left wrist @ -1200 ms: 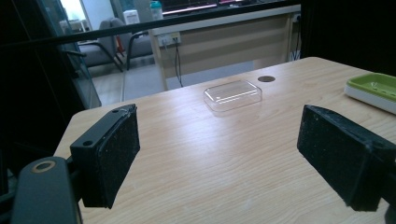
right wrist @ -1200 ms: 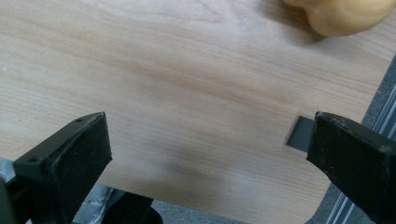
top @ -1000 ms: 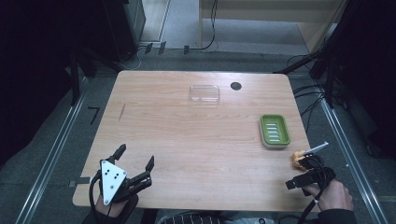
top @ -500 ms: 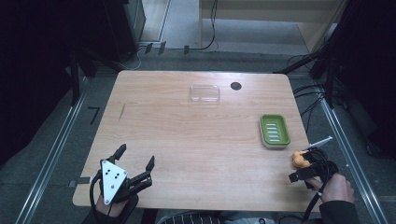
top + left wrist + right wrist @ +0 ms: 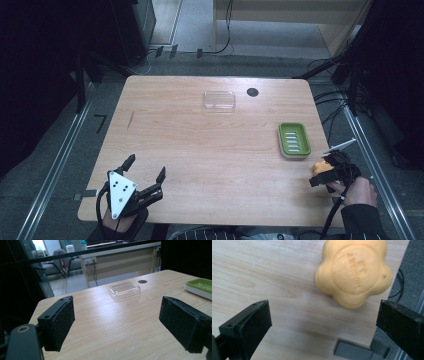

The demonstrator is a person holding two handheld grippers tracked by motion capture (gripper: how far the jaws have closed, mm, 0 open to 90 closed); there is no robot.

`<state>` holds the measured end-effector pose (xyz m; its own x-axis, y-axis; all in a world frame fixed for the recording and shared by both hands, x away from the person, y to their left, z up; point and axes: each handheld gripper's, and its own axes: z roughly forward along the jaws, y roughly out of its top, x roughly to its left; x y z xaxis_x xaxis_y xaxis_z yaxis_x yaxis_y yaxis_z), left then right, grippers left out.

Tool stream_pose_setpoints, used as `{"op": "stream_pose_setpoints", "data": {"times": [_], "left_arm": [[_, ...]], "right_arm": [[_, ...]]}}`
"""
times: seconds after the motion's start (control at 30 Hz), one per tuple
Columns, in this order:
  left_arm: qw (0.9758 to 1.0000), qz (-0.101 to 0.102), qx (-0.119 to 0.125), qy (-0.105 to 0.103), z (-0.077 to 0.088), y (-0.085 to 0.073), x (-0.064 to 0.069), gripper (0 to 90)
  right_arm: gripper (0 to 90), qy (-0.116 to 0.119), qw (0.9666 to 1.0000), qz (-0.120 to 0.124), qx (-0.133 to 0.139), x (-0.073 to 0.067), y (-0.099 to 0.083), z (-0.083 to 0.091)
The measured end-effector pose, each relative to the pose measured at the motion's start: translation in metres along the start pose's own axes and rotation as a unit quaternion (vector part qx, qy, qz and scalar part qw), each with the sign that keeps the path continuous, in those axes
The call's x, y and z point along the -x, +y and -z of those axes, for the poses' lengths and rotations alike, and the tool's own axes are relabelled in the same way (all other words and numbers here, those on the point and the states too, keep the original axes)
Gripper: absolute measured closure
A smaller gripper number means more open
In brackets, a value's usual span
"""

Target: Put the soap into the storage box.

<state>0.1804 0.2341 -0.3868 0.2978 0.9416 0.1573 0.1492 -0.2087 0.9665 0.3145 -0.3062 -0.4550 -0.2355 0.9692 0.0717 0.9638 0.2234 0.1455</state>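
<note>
A person's right gripper [image 5: 324,327] hangs over an orange, flower-shaped soap bar [image 5: 353,271] lying at the right edge of a wooden table [image 5: 200,150], its jaws spread wide and holding nothing, the bar just ahead of the gap between them. The left gripper [image 5: 117,322] rests near the table's front left corner, its jaws likewise wide apart and empty, pointed toward a clear plastic lid [image 5: 124,290] at the far side. A green soap dish [image 5: 294,140] sits just beyond the soap, near the same right edge. The chief risk appears to be the drop: the bar lies so close to the edge that a nudge from one jaw, closing off-centre on its rounded, probably slick lobes, could push it off the table. In the high view the right hand [image 5: 357,190] and gripper body cover most of the bar, leaving a small orange patch. The raised lettering on its face is too blurred to read, and its thickness cannot be judged.
</note>
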Motion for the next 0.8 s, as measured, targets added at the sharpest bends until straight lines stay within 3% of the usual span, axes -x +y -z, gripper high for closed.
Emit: {"op": "stream_pose_setpoints", "data": {"times": [0.53,0.8], "left_arm": [[1.0000,0.000,0.000,-0.001,0.000,0.000,0.000,13.6],[1.0000,0.001,0.000,-0.001,0.000,0.000,0.000,13.6]], "right_arm": [[0.6,-0.008,0.9995,0.032,-0.003,0.012,0.018,-0.006],[7.4,-0.004,0.9985,0.051,-0.017,0.017,0.025,-0.014]]}}
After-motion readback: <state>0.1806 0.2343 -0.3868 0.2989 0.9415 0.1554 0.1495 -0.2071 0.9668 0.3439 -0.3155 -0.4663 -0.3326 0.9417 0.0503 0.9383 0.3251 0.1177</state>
